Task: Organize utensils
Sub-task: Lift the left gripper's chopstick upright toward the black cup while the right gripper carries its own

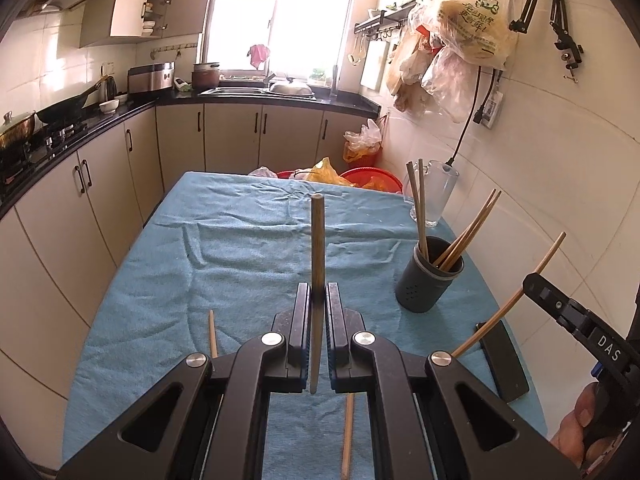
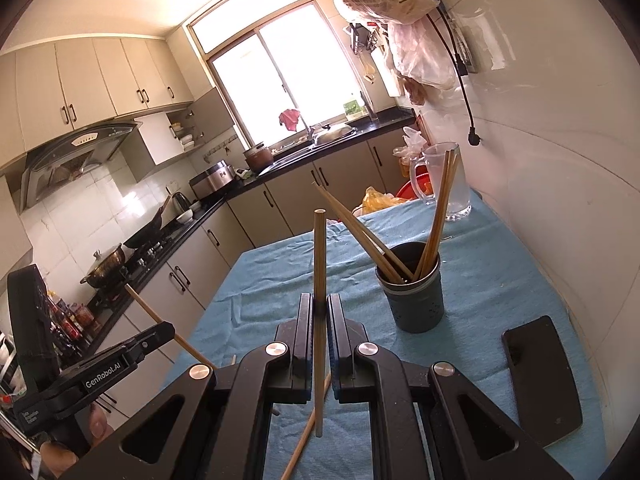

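While four chopsticks (image 2: 434, 216) already stand in cup (image 2: 416, 300), task partly done: left gripper (image 1: 318, 300) pinches one chopstick (image 1: 317, 248), right gripper (image 2: 319, 312) another (image 2: 319, 264); two loose sticks (image 1: 348, 432) left on cloth (image 1: 240, 248).

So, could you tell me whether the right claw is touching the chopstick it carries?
Touching. The right wrist view shows the right claw shut on the chopstick, both pads pressed against it with no gap.
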Tool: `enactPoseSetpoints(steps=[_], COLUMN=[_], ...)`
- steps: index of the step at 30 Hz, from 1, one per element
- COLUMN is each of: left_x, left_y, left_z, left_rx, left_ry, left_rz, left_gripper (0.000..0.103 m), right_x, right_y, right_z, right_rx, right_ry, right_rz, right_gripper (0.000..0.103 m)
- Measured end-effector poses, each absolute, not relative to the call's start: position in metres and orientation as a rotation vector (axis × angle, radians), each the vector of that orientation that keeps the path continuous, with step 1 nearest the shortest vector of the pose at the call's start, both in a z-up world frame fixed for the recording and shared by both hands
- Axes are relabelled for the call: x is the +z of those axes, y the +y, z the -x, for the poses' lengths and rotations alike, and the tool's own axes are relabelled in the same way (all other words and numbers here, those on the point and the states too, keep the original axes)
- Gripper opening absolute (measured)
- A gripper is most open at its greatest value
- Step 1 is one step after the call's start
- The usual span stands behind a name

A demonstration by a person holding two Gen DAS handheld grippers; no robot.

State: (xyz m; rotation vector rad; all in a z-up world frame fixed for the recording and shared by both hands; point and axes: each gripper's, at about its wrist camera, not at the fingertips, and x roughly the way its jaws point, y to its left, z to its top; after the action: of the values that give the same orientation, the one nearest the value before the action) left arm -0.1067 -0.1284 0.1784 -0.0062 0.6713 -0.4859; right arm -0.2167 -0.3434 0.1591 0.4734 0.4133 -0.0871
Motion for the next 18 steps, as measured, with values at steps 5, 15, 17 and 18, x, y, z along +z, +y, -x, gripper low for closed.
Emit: enactPoseSetpoints(steps=[5, 15, 17, 18], left_x=[0.180, 0.183, 0.184, 0.184], left_y=[-0.132, -0.139, -0.140, -0.141], left_z=[0.109, 0.110, 0.110, 0.110], left_rx=[-0.489, -0.496, -0.499, -0.500], left_ry=[0.670, 0.664, 0.664, 0.664], left_rz=[-0.001, -0.009, -0.012, -0.013], left_gripper=[0.006, 0.006, 0.006, 0.006], right_x=[0.161, 0.164, 0.164, 0.164], right_y=[-0.346, -0.355, -0.357, -0.358], right_z=[0.220, 0.226, 0.227, 0.228], right_rx=[-0.091, -0.097, -0.101, -0.103], right_ry=[0.405, 0.385, 0.380, 0.379], right_rz=[-0.483, -0.496, -0.498, -0.500], right_gripper=[0.007, 0.007, 0.007, 0.007])
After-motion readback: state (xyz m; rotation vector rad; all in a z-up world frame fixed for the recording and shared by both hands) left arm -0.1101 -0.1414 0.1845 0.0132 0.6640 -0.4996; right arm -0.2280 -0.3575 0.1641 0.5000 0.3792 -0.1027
